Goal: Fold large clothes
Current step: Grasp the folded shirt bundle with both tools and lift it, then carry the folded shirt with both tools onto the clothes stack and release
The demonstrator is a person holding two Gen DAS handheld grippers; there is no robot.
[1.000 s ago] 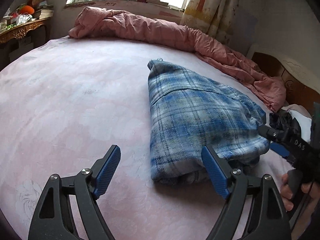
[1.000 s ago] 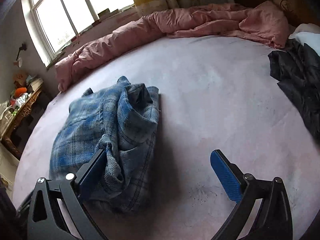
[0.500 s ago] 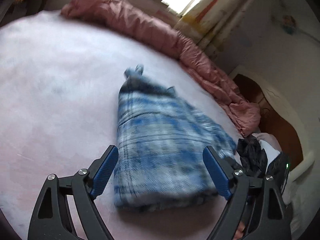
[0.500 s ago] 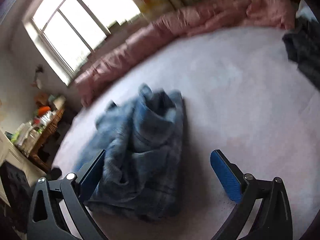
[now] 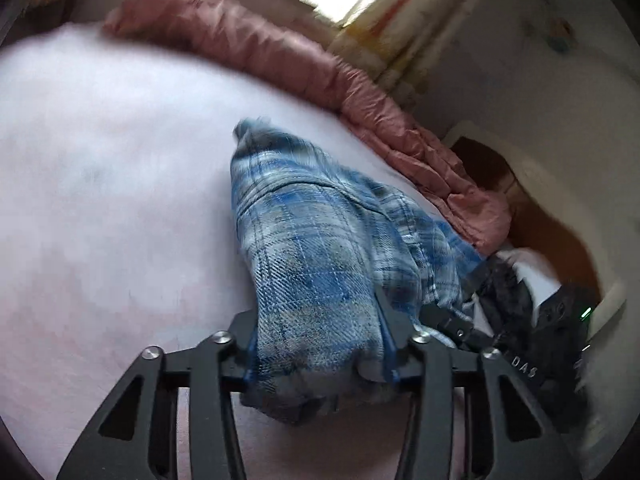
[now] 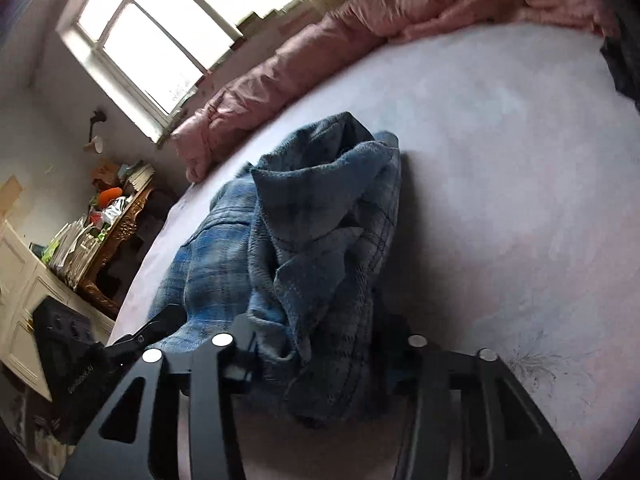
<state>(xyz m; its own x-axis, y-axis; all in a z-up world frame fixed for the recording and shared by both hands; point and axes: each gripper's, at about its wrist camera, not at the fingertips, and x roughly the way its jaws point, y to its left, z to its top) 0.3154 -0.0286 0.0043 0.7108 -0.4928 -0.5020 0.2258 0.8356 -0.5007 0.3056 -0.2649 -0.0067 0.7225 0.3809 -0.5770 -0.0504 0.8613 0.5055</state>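
While both sets of jaws are closing, each already has a thick bunch of the blue plaid shirt [image 5: 316, 264] between its pads. L gripper [image 5: 318, 354] pinches the near end, cloth bulging over and below the fingers [image 5: 386, 340]. R gripper [image 6: 316, 360] squeezes the crumpled side of same garment, pads buried in fabric. Shirt lies mid-bed on pale pink sheet [image 5: 100, 152], near end bunched up. Pink duvet [image 6: 320, 48] heaped along far edge by window [image 6: 160, 24].
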